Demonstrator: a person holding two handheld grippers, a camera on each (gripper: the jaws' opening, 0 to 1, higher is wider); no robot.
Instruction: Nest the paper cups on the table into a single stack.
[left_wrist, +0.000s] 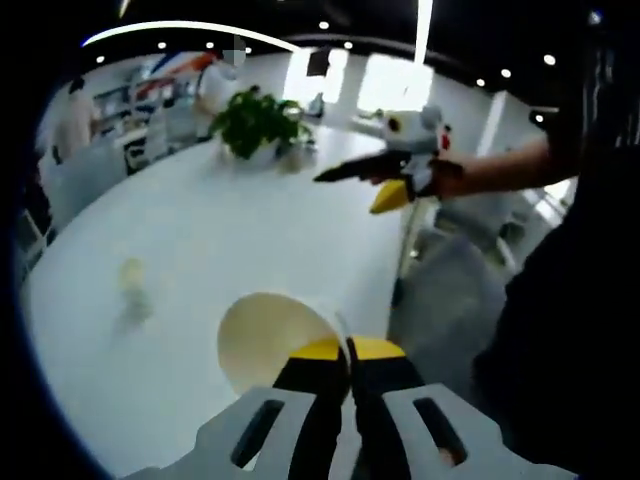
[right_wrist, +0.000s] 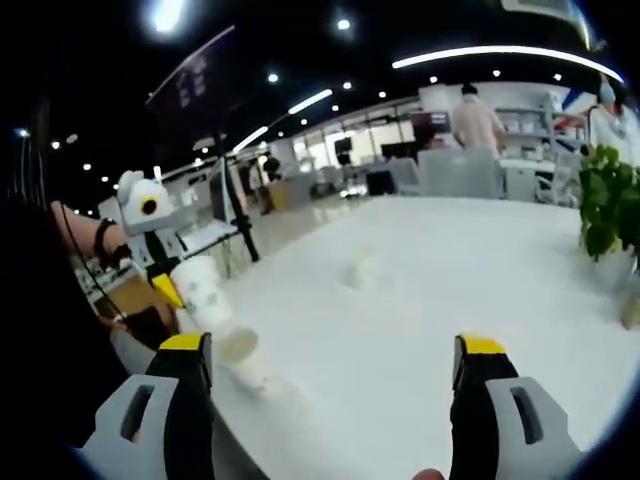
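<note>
My left gripper (left_wrist: 348, 352) is shut on the rim of a paper cup (left_wrist: 268, 342), whose cream inside faces the camera over the white table (left_wrist: 250, 225). In the right gripper view the same white cup (right_wrist: 206, 292) hangs tilted from the left gripper (right_wrist: 168, 290) near the table's edge. A second paper cup (right_wrist: 360, 268) stands further out on the table (right_wrist: 500, 290); it appears blurred in the left gripper view (left_wrist: 132, 276). My right gripper (right_wrist: 333, 350) is open, jaws wide apart with nothing between them. It is held in the air above the table's far side (left_wrist: 385, 178).
A potted green plant (left_wrist: 258, 122) (right_wrist: 606, 200) stands at the far end of the table. The table's edge (left_wrist: 400, 270) drops off beside chairs. A person's arm (left_wrist: 500, 170) holds the right gripper. People stand by shelves (right_wrist: 476, 122) in the background.
</note>
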